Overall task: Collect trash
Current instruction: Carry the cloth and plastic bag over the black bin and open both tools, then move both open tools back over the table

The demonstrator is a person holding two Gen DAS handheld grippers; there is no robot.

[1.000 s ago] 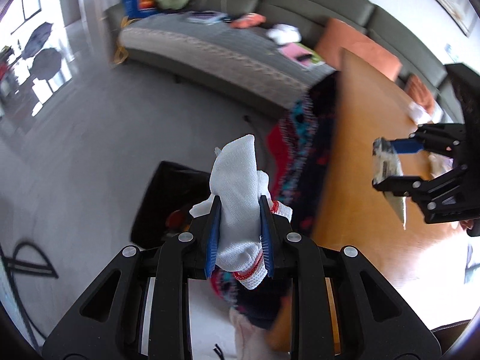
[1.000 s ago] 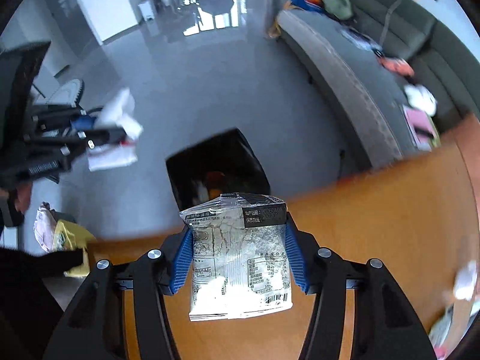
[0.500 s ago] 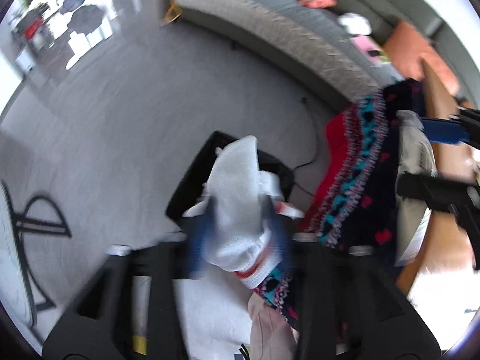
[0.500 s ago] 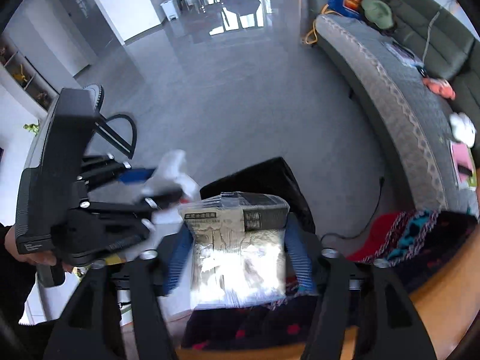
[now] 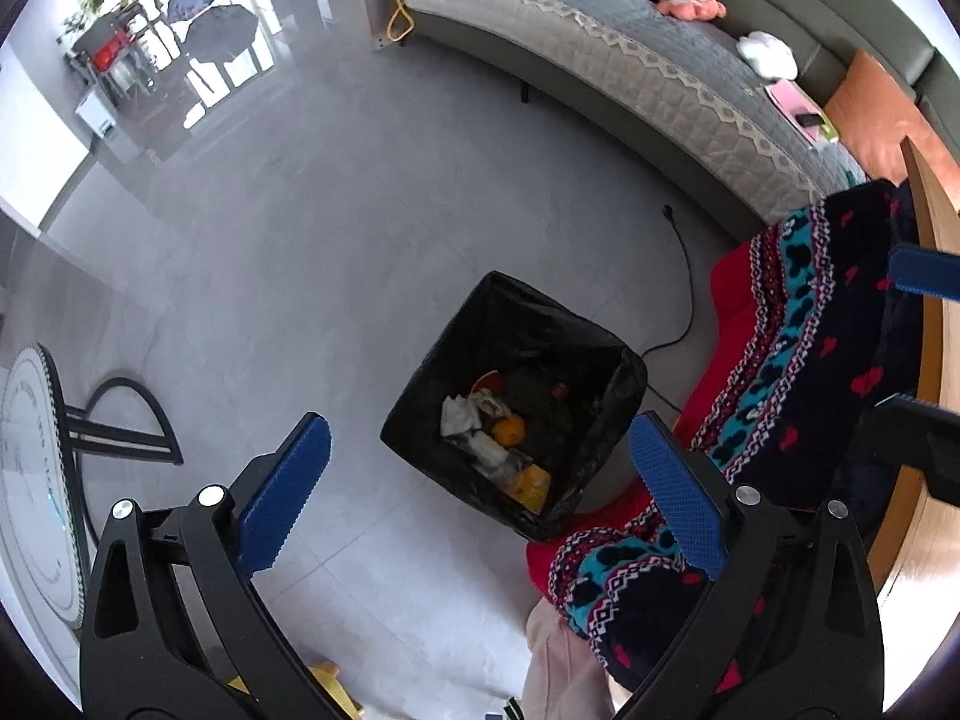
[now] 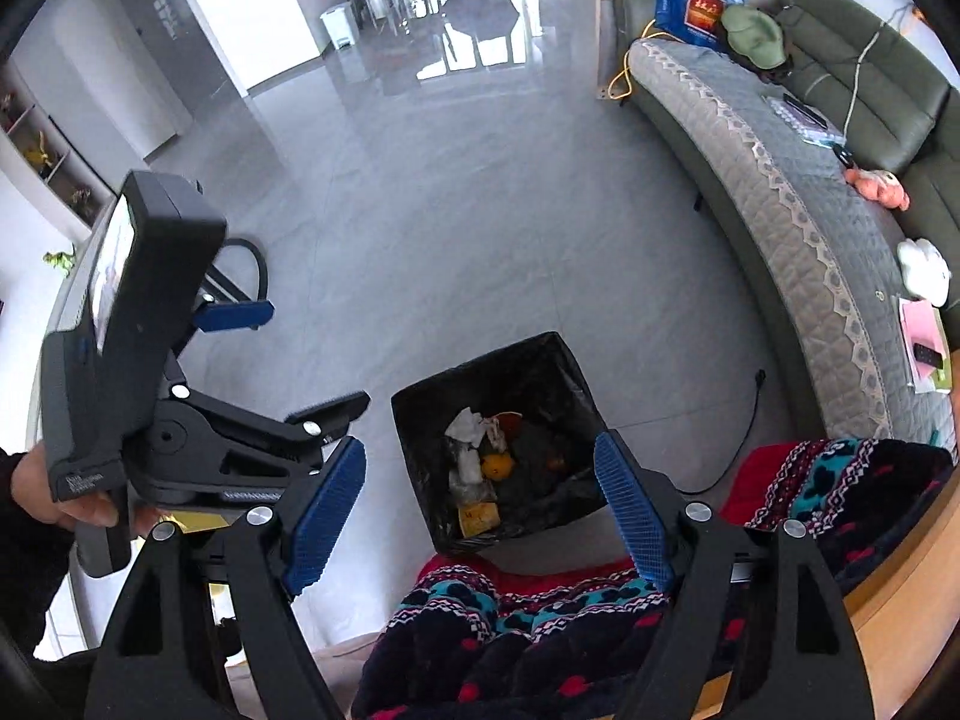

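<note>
Both grippers hung over the black-lined trash bin (image 5: 516, 402) on the floor. The left gripper (image 5: 480, 474) had just swung its jaws wide, with nothing between them. The right gripper (image 6: 480, 498) also stood wide and empty. Tissue (image 6: 468, 423), an orange (image 6: 498, 467) and a yellow wrapper (image 6: 478, 517) lay inside the bin. A patterned blanket (image 5: 798, 360) draped off the wooden counter (image 5: 936, 324) just beside the bin. Likely risk: turning back for more trash, a gripper could snag that blanket or knock the light bin over.
</note>
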